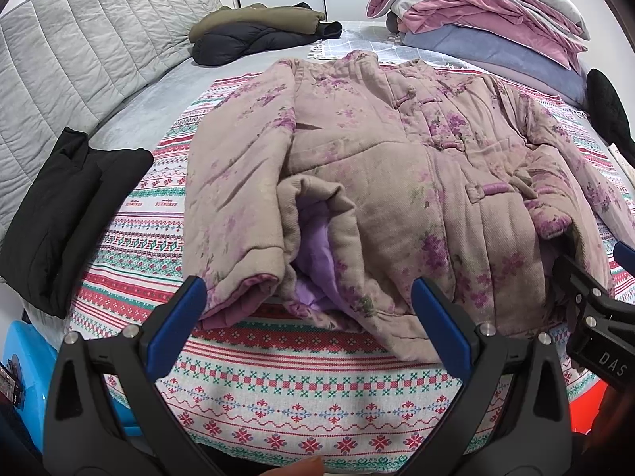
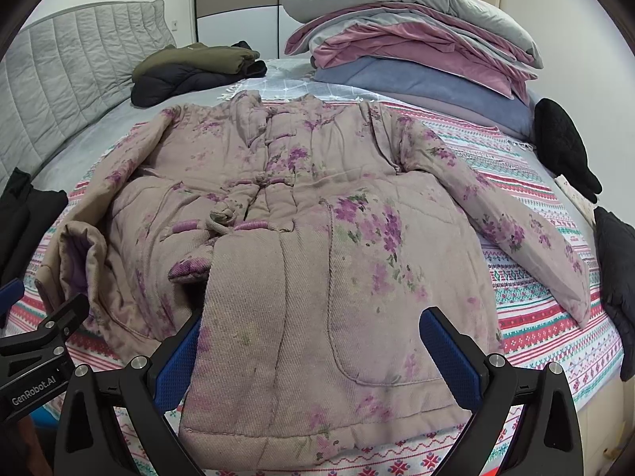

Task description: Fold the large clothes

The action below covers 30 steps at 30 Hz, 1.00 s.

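A padded beige jacket with purple flowers (image 1: 357, 150) lies face up on a patterned striped blanket (image 1: 278, 392), collar away from me. In the left wrist view its left side is folded over, the purple lining (image 1: 313, 254) showing at the hem. My left gripper (image 1: 307, 317) is open and empty, just before the hem's left corner. My right gripper (image 2: 311, 353) is open, its fingers either side of the hem's right part (image 2: 317, 396), fabric between them. The right sleeve (image 2: 516, 230) lies spread out to the right. The right gripper also shows in the left wrist view (image 1: 591, 309).
Folded dark jackets (image 1: 254, 31) lie at the far end of the bed. A stack of folded quilts (image 2: 416, 47) sits far right. Black garments lie at the left edge (image 1: 71, 214) and right edge (image 2: 615, 285). A grey padded headboard (image 1: 79, 51) stands on the left.
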Each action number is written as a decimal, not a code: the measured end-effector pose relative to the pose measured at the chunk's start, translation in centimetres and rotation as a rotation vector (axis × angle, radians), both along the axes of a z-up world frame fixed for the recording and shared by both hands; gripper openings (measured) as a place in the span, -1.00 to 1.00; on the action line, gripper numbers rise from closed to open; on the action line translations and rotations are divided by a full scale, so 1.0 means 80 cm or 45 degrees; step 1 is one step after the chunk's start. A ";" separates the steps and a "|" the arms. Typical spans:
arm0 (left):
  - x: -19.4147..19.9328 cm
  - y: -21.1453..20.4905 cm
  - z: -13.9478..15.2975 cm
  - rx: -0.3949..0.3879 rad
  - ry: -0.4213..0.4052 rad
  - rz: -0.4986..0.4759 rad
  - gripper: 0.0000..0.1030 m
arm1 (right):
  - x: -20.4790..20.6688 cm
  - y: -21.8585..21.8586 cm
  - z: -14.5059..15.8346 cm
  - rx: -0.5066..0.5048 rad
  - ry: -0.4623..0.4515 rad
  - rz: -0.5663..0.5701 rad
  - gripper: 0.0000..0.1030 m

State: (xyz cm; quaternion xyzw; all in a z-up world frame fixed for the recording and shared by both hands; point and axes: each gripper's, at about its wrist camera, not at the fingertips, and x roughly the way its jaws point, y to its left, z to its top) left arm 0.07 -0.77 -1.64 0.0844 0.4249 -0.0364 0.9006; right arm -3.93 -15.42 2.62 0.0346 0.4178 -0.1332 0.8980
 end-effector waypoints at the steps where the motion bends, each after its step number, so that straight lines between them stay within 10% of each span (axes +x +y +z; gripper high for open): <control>1: 0.000 0.000 0.000 0.001 -0.001 -0.001 0.98 | 0.000 0.000 0.000 0.000 0.000 0.000 1.00; 30: 0.023 0.040 -0.022 -0.065 -0.014 -0.137 0.98 | 0.006 -0.019 0.022 0.095 -0.183 0.024 1.00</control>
